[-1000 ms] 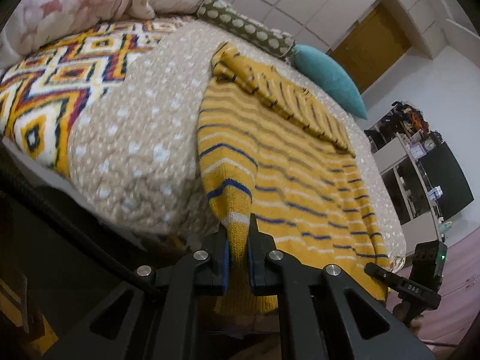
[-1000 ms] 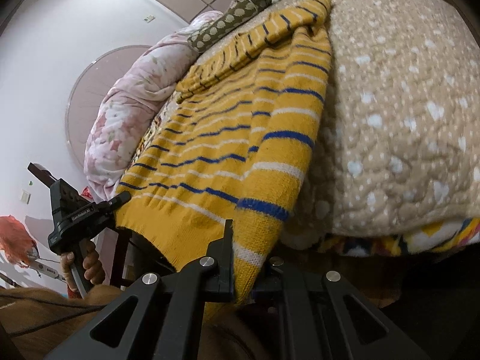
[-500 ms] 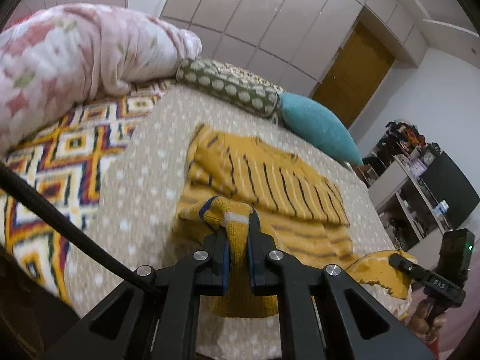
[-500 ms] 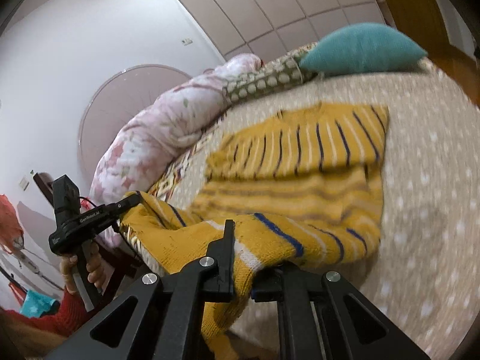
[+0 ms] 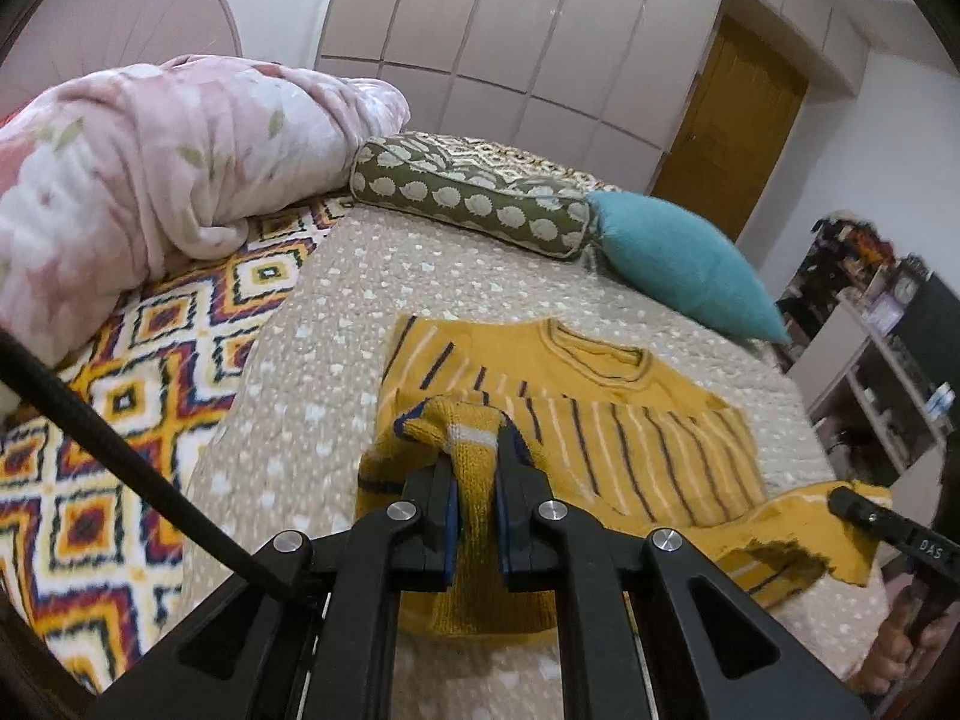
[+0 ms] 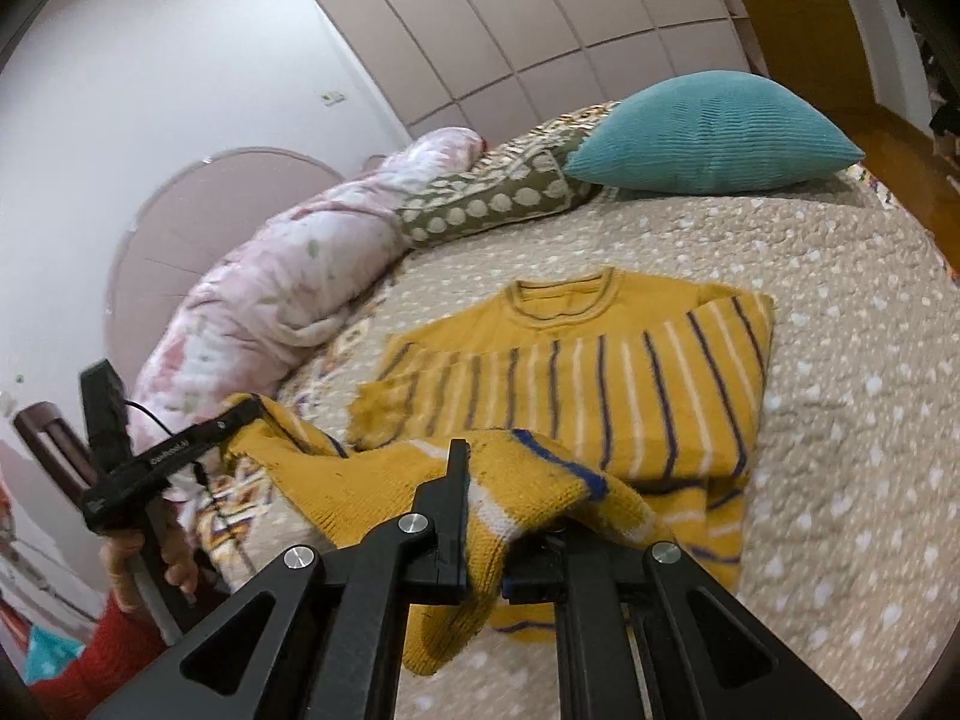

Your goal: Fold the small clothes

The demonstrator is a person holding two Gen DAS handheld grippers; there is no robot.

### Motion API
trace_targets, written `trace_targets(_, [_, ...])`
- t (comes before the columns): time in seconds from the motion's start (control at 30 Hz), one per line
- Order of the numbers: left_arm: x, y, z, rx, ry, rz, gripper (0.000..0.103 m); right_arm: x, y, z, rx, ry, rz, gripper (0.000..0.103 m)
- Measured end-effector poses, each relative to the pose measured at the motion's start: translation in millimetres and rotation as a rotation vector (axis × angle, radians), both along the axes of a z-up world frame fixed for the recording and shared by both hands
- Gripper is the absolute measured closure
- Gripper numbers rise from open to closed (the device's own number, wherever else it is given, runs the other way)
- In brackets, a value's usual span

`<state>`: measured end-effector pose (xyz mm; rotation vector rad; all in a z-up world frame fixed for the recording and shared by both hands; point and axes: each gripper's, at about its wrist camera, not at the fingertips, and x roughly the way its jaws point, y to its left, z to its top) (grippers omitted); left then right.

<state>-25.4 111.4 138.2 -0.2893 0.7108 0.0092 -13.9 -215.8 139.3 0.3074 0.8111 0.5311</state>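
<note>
A yellow knitted sweater (image 5: pixel 648 444) with blue and white stripes lies on the beige dotted bedspread (image 5: pixel 432 282), neckline toward the pillows, sleeves folded across its chest. My left gripper (image 5: pixel 476 468) is shut on one bottom corner of the hem, held up over the sweater's lower part. My right gripper (image 6: pixel 486 480) is shut on the other hem corner of the sweater (image 6: pixel 576 396), and the lifted hem sags between the two. Each gripper shows in the other's view: the right gripper (image 5: pixel 840 501) at the right edge, the left gripper (image 6: pixel 249 414) at the left.
A teal cushion (image 5: pixel 678 264), a green patterned bolster (image 5: pixel 468 198) and a pink floral duvet (image 5: pixel 150 168) lie at the head of the bed. A bright diamond-pattern blanket (image 5: pixel 120 420) covers the left side. Shelves (image 5: pixel 888 372) stand to the right.
Both grippers have risen and carried the hem from the bed's near edge up over the sweater toward the neckline. The lower half now doubles over the body.
</note>
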Motion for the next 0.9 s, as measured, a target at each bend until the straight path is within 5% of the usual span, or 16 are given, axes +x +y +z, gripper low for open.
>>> trace_targets(0.67, [134, -6, -77, 0.053, 0.228, 0.035, 0.093, 137, -11, -99, 0.012, 0.245, -0.168, 0.094])
trace_targets(0.9, [152, 14, -87, -0.118, 0.260, 0.045, 0.084, 166, -27, -118, 0.162, 0.345, -0.174, 0.093])
